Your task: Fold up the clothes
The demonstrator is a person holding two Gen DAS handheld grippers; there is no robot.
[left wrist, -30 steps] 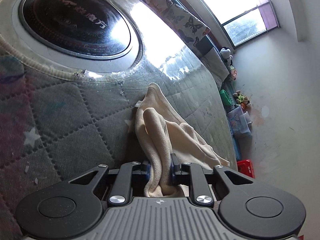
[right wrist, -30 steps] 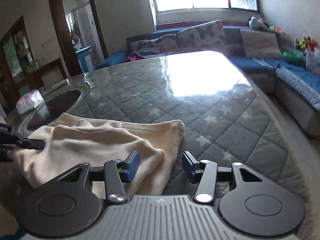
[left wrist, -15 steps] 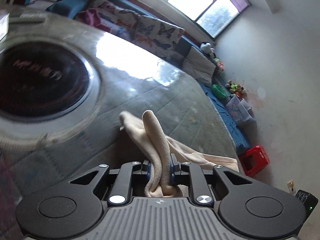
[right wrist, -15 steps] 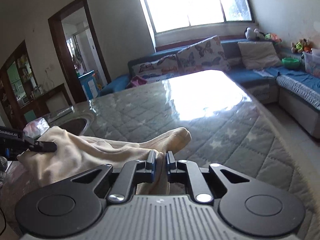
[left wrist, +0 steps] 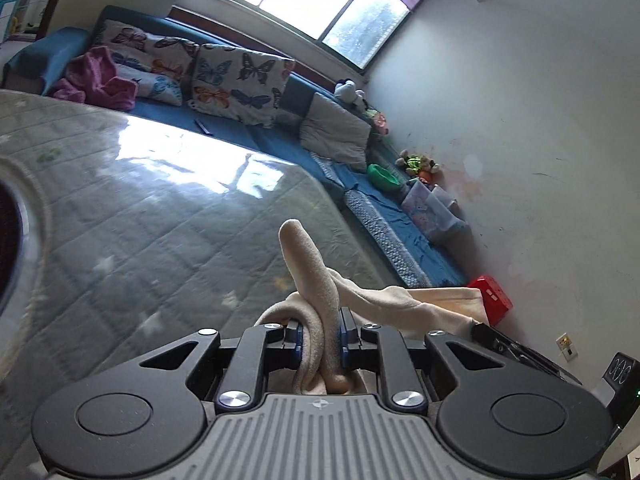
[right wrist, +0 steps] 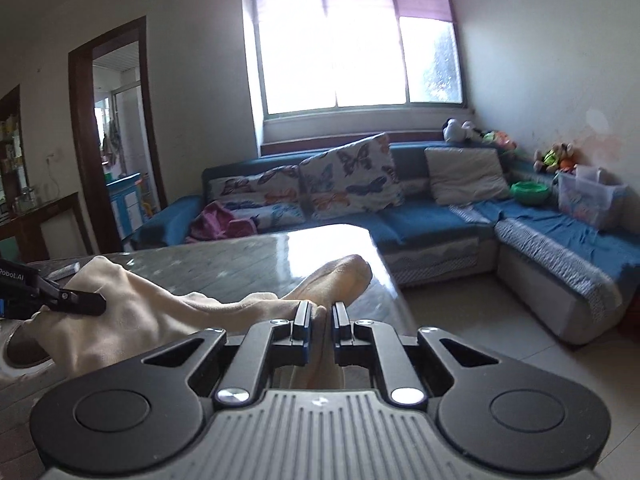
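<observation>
A cream fleece cloth [left wrist: 312, 272] is lifted off the quilted grey table [left wrist: 160, 216]. My left gripper [left wrist: 320, 340] is shut on a bunched fold of it, which sticks up past the pads. In the right wrist view the same cream cloth [right wrist: 160, 312] stretches across the picture between both grippers. My right gripper [right wrist: 320, 326] is shut on its right-hand end, with a rounded fold poking out beyond the fingertips. The left gripper's fingers [right wrist: 76, 302] pinch the cloth's other end at the left edge. The cloth hangs slack in the middle above the table [right wrist: 256, 260].
A round induction hob [left wrist: 12, 224] is set into the table at the left. A blue corner sofa [right wrist: 440, 224] with butterfly cushions [right wrist: 348, 180], a pink garment [right wrist: 220, 222] and toys runs behind the table. A red crate [left wrist: 492, 294] stands on the floor by the wall.
The right gripper closed on the cloth's edge. Both grippers rose with the cloth, lifting it off the table. The left view swung away from the hob toward the sofa.
</observation>
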